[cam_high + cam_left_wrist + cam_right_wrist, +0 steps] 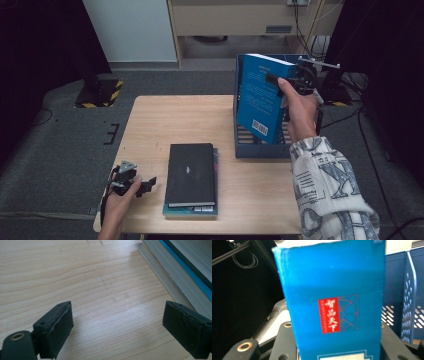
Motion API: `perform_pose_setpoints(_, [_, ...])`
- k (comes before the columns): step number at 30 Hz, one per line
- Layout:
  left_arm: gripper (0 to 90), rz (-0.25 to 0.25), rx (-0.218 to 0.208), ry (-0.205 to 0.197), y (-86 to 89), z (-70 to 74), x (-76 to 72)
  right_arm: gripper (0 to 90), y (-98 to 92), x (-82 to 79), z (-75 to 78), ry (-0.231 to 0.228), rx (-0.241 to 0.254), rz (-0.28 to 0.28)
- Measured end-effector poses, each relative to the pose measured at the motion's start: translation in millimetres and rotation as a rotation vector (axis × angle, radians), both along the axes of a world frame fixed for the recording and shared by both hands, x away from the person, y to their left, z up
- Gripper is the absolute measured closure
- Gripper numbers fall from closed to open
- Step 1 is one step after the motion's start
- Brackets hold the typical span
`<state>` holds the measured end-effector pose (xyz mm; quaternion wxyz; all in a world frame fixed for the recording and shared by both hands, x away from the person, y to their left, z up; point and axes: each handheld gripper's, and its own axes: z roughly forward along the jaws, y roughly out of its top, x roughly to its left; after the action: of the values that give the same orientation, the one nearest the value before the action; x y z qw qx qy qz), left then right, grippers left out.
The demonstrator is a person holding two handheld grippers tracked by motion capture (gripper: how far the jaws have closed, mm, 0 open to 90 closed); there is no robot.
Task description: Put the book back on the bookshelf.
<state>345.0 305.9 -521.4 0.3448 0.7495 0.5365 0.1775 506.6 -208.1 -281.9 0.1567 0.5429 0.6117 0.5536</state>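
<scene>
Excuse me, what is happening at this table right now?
A person is sorting books with two hand-held grippers. The right gripper is shut on a blue book, held upright over the blue file rack. The left gripper rests open on the wooden table, beside a black book lying on a teal book.

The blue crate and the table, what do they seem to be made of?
The blue crate looks like moulded plastic with a dull sheen: its walls have rows of slots. The table looks like pale wood or a wood-look laminate, smooth and matt, with grain lines running across it; which of the two is unclear.
</scene>
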Motion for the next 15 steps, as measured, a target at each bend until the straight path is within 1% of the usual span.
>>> perform_pose_setpoints(3, [9.0,0.000,-0.001,-0.001,-0.1,-0.2,0.3,59.9,-0.5,5.5,-1.2,0.004,0.001,-0.016])
perform_pose_setpoints(7, [9.1,0.000,0.000,0.000,-0.4,0.0,0.2,59.9,-0.1,8.9,-2.6,0.007,-0.001,-0.028])
perform_pose_setpoints(11, [9.1,0.000,0.000,-0.001,0.1,0.2,-0.1,59.9,5.1,14.9,-5.0,0.006,-0.015,-0.046])
perform_pose_setpoints(15, [9.1,0.001,-0.002,-0.002,0.3,0.0,0.3,59.9,8.3,18.7,-7.8,0.005,-0.009,-0.060])
